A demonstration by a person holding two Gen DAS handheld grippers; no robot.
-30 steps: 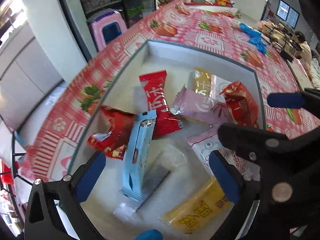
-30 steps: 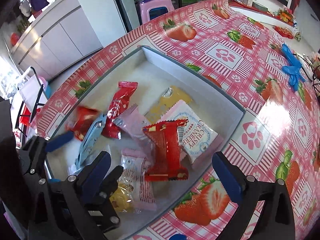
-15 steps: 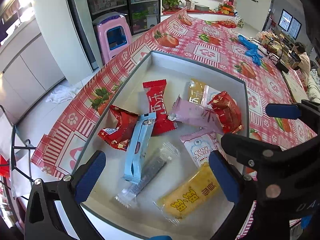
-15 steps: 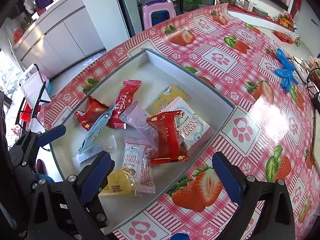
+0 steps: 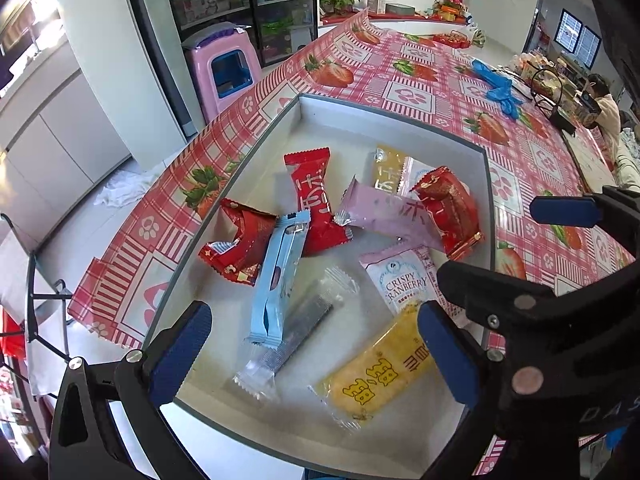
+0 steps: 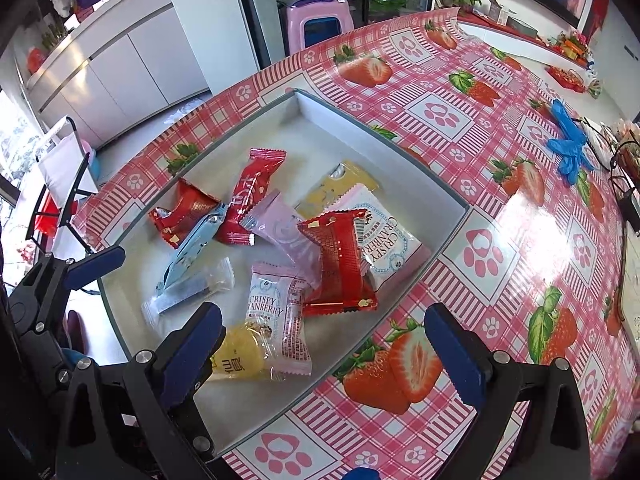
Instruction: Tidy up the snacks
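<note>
A white tray (image 5: 400, 118) (image 6: 452, 224) on the strawberry tablecloth holds several wrapped snacks: a yellow bar (image 5: 380, 380) (image 6: 240, 356), a light blue bar (image 5: 280, 276) (image 6: 192, 252), a clear-wrapped dark bar (image 5: 298, 328), red packets (image 5: 312, 200) (image 6: 340, 260), a lilac packet (image 5: 384, 212) and Crispy Cranberry packets (image 5: 404, 280) (image 6: 276, 308). My left gripper (image 5: 312, 344) hangs open above the tray's near end, nothing between its fingers. My right gripper (image 6: 320, 344) is open above the tray's near corner, also holding nothing.
Blue gloves (image 5: 496, 88) (image 6: 568, 144) lie on the table beyond the tray. A pink stool (image 5: 224, 68) (image 6: 316, 20) stands on the floor past the table edge. White cabinets (image 6: 120, 64) line the left side. A person (image 5: 604, 108) sits at the far right.
Both grippers have risen and drawn back from the tray, so more of it and the table shows. The snacks lie where they were; both grippers stay open.
</note>
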